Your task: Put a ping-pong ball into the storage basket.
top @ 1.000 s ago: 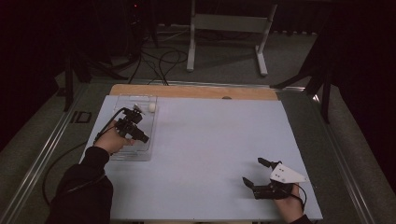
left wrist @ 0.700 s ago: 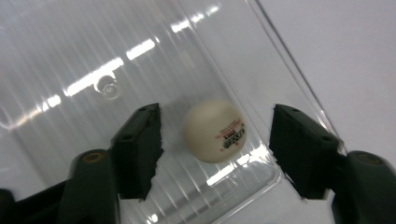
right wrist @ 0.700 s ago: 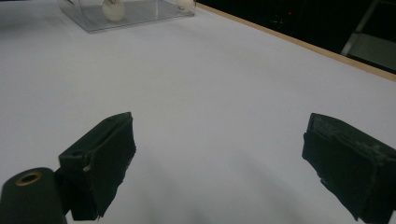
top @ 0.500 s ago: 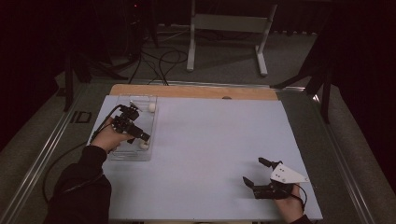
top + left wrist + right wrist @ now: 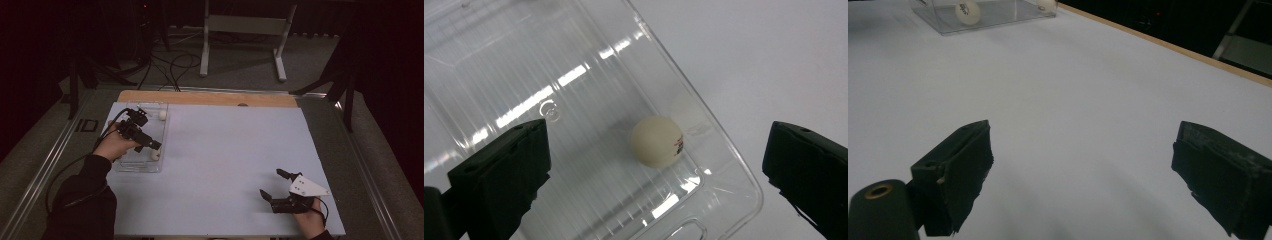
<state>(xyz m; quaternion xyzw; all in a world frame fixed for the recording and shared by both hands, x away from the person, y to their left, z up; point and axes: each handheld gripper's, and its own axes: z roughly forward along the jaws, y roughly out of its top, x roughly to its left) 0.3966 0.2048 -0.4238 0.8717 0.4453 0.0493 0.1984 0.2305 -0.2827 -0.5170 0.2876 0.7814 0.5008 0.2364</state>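
Since a second ago my left gripper [image 5: 150,145] has let go of the ball [image 5: 657,141]: its jaws have just been opening and now stand wide, with nothing pressed between the pads, and the hand has lifted a little off the clear tray [image 5: 122,165]. That ball now lies on the tray floor near the corner closest to the middle of the table, just inside the wall, below and between my open jaws in the left gripper view. My right gripper [image 5: 278,186] has not moved; it rests low over the pale table [image 5: 225,150] at the near right, jaws wide and holding nothing.

To finish this release well, I judge I should go straight up and clear the tray wall before swinging sideways, since a nudge to so light a ball or to the thin plastic would send it rolling.

It is a small, smooth, off-white ball with a dab of red and dark print on one side, like a table-tennis ball. A second ball [image 5: 162,115] of the same kind sits at the tray's far right corner.
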